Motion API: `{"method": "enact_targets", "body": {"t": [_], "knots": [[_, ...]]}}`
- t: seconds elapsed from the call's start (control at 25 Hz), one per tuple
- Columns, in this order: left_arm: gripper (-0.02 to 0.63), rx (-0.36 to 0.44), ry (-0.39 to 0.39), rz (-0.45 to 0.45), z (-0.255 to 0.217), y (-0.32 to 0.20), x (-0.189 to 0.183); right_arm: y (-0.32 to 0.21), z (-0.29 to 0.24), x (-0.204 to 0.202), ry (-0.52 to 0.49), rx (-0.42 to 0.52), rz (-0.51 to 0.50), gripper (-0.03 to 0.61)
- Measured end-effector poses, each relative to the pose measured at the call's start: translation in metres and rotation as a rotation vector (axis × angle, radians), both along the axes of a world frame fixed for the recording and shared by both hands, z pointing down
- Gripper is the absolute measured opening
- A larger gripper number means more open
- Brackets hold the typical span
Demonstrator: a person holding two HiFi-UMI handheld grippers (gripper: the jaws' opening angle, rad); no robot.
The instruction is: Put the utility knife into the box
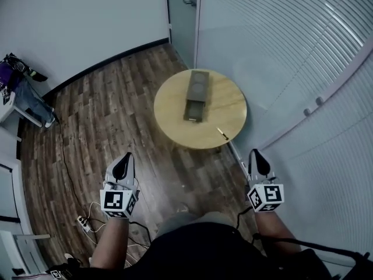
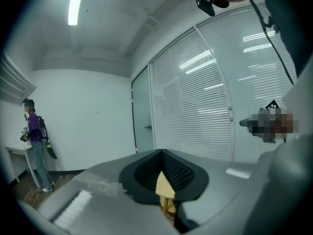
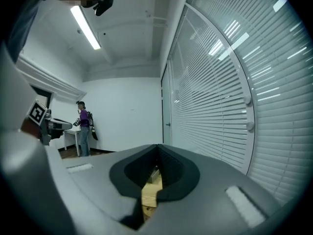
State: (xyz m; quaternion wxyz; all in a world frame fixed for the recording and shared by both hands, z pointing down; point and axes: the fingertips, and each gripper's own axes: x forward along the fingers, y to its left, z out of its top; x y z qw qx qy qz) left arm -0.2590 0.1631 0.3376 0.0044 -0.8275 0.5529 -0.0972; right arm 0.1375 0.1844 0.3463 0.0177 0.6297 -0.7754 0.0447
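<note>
Beyond the right tongs [image 1: 257, 157], well apart, lies the utility knife [image 1: 222, 133].

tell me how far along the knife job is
Done: nothing visible yet. The utility knife lies on the round table near its edge, apart from the box.
In hand: nothing. The left gripper and right gripper are both shut and empty, held short of the table.
Left: reach the knife, grasp it and put it into the box.

Box [image 1: 196, 95] and utility knife [image 1: 222, 133] on round table [image 1: 228, 105]
</note>
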Motion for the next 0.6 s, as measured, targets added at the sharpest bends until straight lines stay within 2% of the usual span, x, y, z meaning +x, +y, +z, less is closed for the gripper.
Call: {"method": "enact_targets", "body": {"t": [0.28, 0.44, 0.6], "knots": [[0.006, 0.000, 0.033, 0.035, 0.013, -0.051, -0.009, -0.026, -0.003, -0.013, 0.031, -0.021, 0.017, 0.009], [0.005, -0.010, 0.048, 0.048, 0.020, -0.069, -0.004, -0.048, -0.002, -0.009, -0.009, -0.025, 0.047, 0.009], [0.005, -0.002, 0.036, 0.044, 0.014, -0.094, -0.006, -0.078, 0.002, -0.016, -0.014, -0.019, 0.029, 0.009]]}}
